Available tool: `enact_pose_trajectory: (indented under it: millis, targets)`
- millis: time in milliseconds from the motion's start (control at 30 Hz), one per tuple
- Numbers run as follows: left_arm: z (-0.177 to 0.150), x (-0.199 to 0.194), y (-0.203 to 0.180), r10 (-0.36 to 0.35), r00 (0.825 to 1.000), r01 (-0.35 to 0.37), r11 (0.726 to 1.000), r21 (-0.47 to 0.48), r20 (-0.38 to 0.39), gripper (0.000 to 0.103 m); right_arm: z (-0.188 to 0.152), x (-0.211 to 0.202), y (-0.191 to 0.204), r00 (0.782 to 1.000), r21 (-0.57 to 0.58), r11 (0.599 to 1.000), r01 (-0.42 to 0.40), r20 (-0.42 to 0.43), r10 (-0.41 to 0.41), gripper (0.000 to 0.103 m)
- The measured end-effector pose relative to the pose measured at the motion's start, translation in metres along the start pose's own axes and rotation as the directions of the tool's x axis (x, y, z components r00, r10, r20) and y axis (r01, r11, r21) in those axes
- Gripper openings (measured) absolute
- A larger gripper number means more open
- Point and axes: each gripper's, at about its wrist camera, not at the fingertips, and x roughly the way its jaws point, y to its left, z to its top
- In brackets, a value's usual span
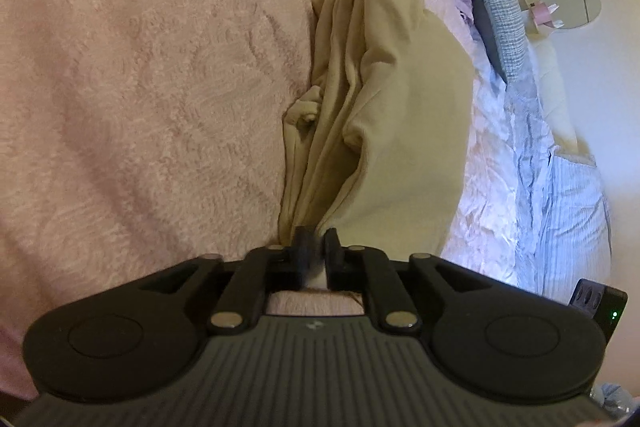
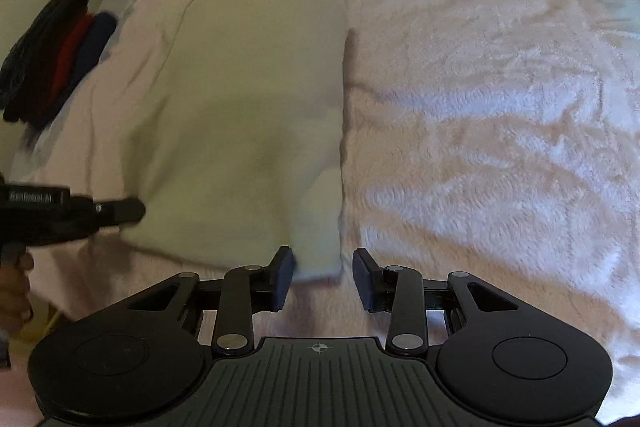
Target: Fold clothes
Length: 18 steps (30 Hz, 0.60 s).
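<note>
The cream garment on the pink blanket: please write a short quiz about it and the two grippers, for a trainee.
1. True or false: the right gripper has its jaws apart, pads not pressing on the cream garment.
2. What lies directly under the garment? A) a wooden floor B) a pink blanket C) a glass table
3. Fill the gap: in the left wrist view, the fabric bunched at the left gripper belongs to the ____ garment.

Key: 1 true; 2 B; 3 cream.
</note>
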Motion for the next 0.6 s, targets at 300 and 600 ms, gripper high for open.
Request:
enact_pose_trajectory:
  millis: [300,600]
  targets:
    - [0.067,-0.043,-0.062,0.049,0.979,-0.082,0.984,0.158,0.2,0.016,0.075,-0.021,-0.025,0.968,0.059,0.998,-0.011,0.252,-0.005,0.037]
    - [0.128,0.062,-0.097,0.053,0.972,-0.114,0.958,0.263,0.229,0.016,0.131,0.04,-0.026,0.937,-0.004,0.993,-0.121,0.33,0.116,0.037]
